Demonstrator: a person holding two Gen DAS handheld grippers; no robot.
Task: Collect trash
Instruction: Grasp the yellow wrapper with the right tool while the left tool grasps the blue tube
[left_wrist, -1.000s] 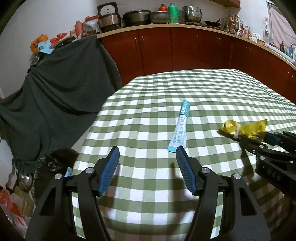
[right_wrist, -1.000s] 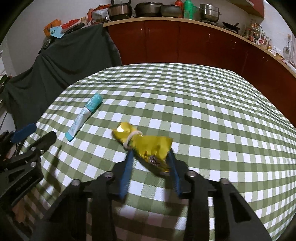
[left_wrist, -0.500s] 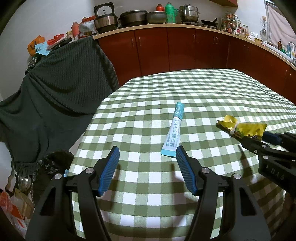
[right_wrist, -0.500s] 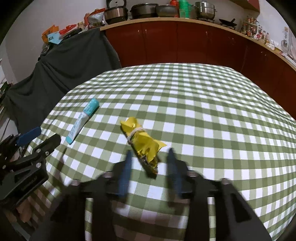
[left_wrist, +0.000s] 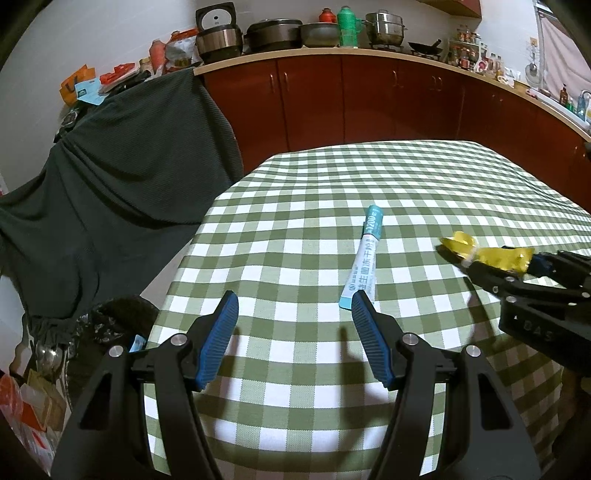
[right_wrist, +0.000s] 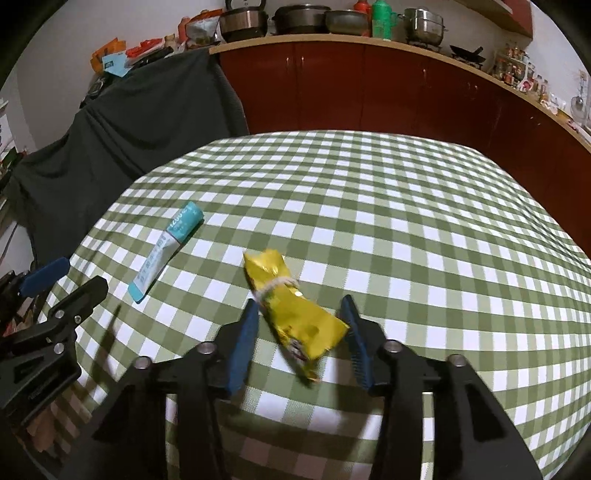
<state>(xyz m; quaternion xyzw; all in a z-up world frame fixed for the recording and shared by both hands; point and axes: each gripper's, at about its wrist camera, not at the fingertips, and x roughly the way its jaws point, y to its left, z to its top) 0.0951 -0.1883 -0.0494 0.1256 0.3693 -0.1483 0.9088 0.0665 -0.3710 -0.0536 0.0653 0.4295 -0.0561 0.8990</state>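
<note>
Right gripper (right_wrist: 299, 332) hangs over the near part of the checked tablecloth (right_wrist: 406, 221) with its blue pads (right_wrist: 243, 343) set at a middling gap on either side of the yellow wrapper (right_wrist: 291, 314); the jaws have just been closing, yet the pads do not visibly press the foil. Left gripper (left_wrist: 295, 332) stands wider, with only cloth between its pads, near the cloth's left edge.

Beside the wrapper, toward the left gripper, lies a long white and teal sachet (right_wrist: 166, 251), apart from it. Beyond the cloth's far edge run dark red cabinets (right_wrist: 332, 85) topped with pots (right_wrist: 314, 18); a dark green cover (right_wrist: 129, 129) is draped off the far left corner. Below the cloth's left edge sits a black bag (left_wrist: 110, 325).

From the right wrist view, the wrapper's long axis runs from between the pads diagonally away and to the left. It is crinkled, shiny yellow foil, cinched by a pale band (right_wrist: 277, 286) about a third of the way from its far end, and slightly blurred at the near end.
</note>
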